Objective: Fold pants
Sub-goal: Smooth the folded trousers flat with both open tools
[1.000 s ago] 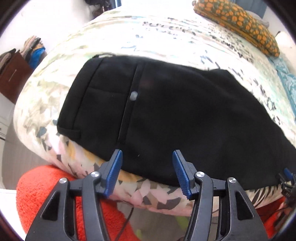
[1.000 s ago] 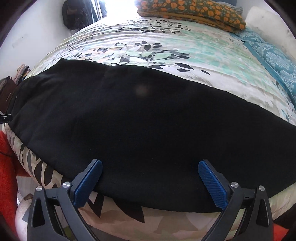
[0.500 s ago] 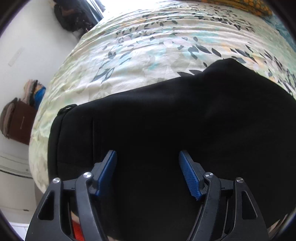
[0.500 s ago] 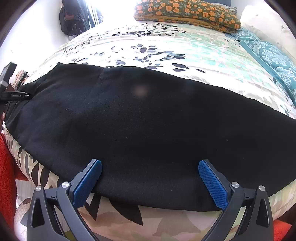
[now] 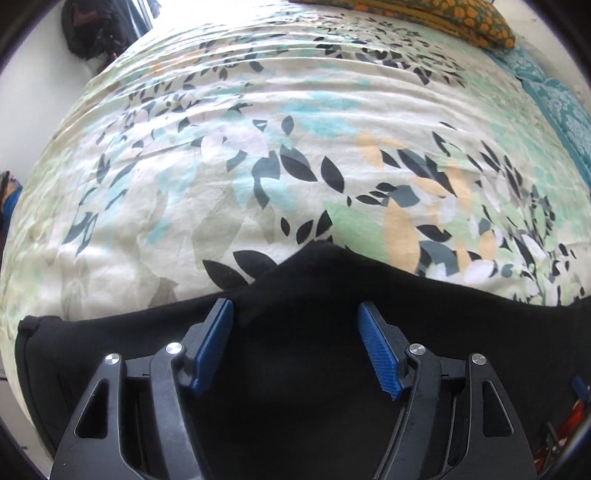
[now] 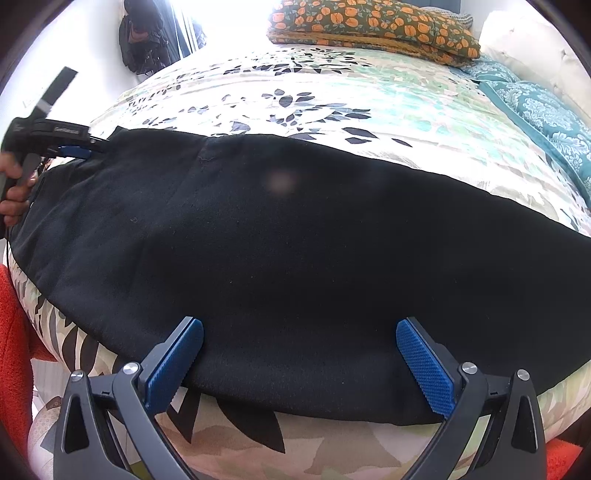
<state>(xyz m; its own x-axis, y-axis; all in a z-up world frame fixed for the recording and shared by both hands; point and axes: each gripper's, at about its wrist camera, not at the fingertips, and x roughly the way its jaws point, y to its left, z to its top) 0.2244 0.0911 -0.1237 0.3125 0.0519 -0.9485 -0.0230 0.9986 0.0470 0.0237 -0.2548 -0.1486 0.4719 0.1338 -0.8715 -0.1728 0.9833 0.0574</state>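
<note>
Black pants (image 6: 295,240) lie flat across the near side of a bed with a leaf-print cover (image 6: 332,92). In the left wrist view the pants (image 5: 314,350) fill the bottom, their far edge rising to a small peak. My left gripper (image 5: 295,332) is open, low over the pants near that far edge; it also shows in the right wrist view (image 6: 74,149) at the pants' far left corner, held by a hand. My right gripper (image 6: 299,358) is open wide at the near edge of the pants, empty.
An orange-patterned pillow (image 6: 369,29) lies at the head of the bed, with teal pillows (image 6: 535,107) at the right. Red-orange fabric (image 6: 14,332) sits below the bed's near left. Dark bags (image 6: 144,37) hang on the far wall.
My left gripper has moved forward over the pants from the near edge to their far edge, staying open. My right gripper has barely moved.
</note>
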